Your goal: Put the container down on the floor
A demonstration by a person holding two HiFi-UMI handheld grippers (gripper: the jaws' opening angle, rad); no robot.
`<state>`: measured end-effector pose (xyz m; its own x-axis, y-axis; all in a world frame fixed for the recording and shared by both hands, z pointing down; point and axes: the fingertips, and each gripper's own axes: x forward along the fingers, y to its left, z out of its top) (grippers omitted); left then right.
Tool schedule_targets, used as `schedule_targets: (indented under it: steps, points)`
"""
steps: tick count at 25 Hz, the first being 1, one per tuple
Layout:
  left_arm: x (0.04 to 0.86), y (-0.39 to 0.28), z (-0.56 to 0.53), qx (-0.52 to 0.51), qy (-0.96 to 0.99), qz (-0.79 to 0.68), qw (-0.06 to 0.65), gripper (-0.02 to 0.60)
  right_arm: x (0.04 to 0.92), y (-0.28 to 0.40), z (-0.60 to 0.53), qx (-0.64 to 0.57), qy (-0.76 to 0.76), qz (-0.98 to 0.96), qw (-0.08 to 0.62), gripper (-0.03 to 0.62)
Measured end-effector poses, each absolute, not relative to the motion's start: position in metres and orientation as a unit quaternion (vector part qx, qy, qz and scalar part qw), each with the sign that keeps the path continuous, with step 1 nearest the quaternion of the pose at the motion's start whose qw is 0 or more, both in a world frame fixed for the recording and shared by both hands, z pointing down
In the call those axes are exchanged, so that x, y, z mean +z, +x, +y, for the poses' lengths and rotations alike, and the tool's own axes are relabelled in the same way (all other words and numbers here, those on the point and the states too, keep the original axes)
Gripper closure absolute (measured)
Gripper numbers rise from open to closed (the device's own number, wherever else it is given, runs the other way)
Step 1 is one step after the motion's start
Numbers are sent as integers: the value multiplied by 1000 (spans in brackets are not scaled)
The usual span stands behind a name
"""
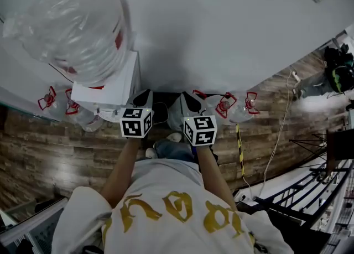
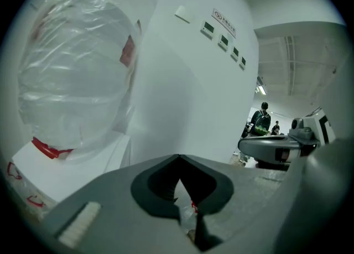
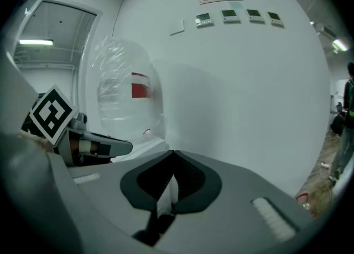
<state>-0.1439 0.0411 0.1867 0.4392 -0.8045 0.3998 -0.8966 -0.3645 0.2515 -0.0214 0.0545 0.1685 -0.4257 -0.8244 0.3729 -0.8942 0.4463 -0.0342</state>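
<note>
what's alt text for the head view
A person holds the left gripper and right gripper side by side toward a white wall. A plastic-wrapped bottle sits on a white stand at left; clear jugs line the wood floor.

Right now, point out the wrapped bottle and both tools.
wrapped bottle (image 1: 77,23), head view, middle of the wrap.
left tool (image 2: 178,156), left gripper view, where its tips meet.
right tool (image 3: 173,151), right gripper view, where its tips meet.
</note>
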Motion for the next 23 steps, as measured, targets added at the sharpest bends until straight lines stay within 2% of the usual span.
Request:
schedule_targets:
  steps: [23]
  points:
    - [189, -135, 36, 105, 824, -513, 214, 581, 188, -34, 58, 123, 494, -844, 170, 566]
